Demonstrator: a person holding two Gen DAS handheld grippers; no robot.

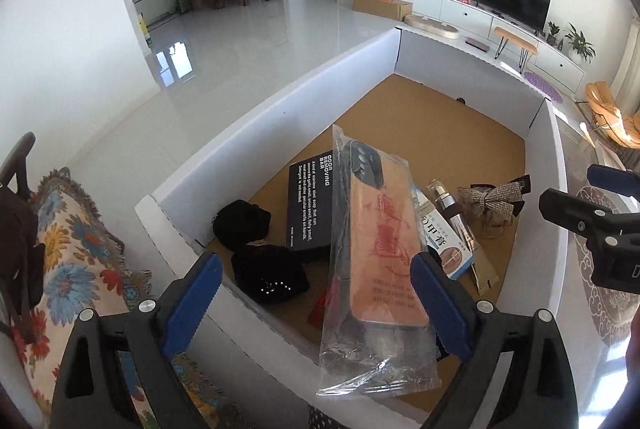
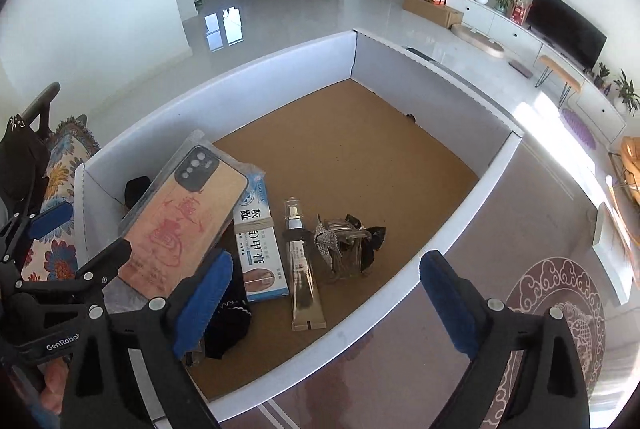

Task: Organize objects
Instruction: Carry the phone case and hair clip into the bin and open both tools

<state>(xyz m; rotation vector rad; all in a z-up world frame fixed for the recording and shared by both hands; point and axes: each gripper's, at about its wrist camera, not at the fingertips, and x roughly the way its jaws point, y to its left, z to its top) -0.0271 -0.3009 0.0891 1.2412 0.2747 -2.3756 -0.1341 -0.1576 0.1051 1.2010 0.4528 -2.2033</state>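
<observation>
Two grippers are hanging over a white-walled cardboard tray [image 2: 440, 225] with a brown floor, both with their blue-padded jaws spread wide and nothing pressed between the pads. The left gripper [image 1: 316, 293] is pointing down at a phone case in a clear plastic bag [image 1: 376, 249], which is leaning tilted across the near-left part of the tray; the bag is lying between the jaws in that view, but whether the right-hand pad is brushing it cannot be told. Under and beside the bag, a black box with white lettering [image 1: 310, 205] and a black knitted item [image 1: 260, 249] are sitting against the left wall. The right gripper [image 2: 324, 305] is hovering above the tray's near wall, its jaws empty. Just ahead of it, a blue-and-white medicine box [image 2: 260, 249], a gold tube with a pump top [image 2: 302, 269] and a hair clip with a bow [image 2: 344, 245] are lying side by side near the middle. A floral cushion [image 1: 80, 261] is resting outside the tray on the left.
</observation>
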